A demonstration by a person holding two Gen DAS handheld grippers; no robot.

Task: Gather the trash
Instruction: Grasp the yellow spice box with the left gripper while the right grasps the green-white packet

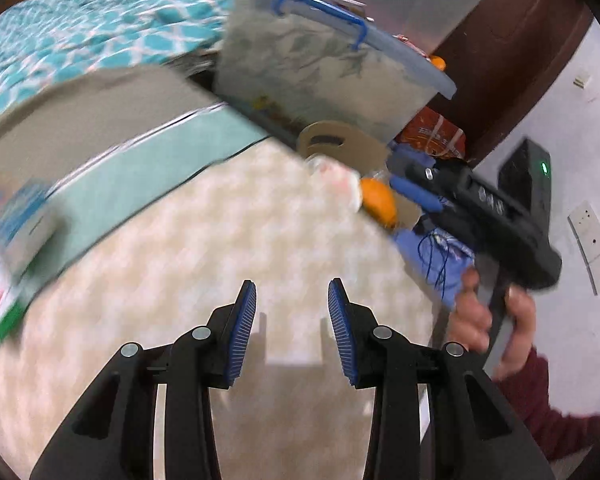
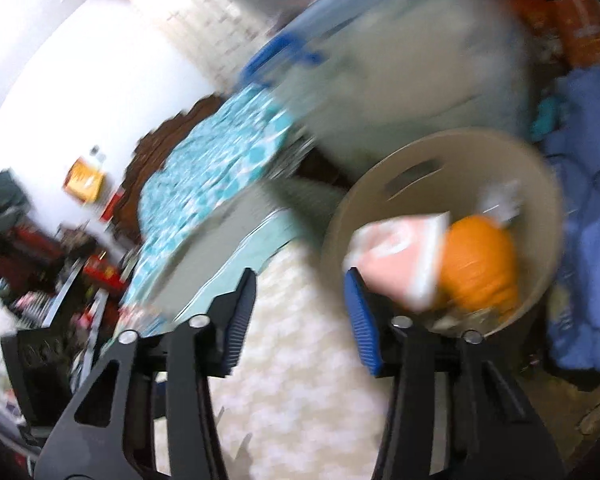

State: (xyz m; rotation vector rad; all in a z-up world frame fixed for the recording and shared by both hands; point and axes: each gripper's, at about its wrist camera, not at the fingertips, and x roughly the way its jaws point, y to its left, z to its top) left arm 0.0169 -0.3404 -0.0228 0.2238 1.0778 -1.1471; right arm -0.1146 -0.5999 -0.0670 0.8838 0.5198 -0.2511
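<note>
Your left hand-held gripper (image 1: 292, 300) stands open over the bare cream tabletop (image 1: 204, 232), nothing between its pads. Your right hand-held gripper (image 2: 300, 292) is open and empty too; just beyond it, the bin (image 2: 380, 184) holds a pink wrapper (image 2: 396, 252) and an orange (image 2: 480, 264).
</note>
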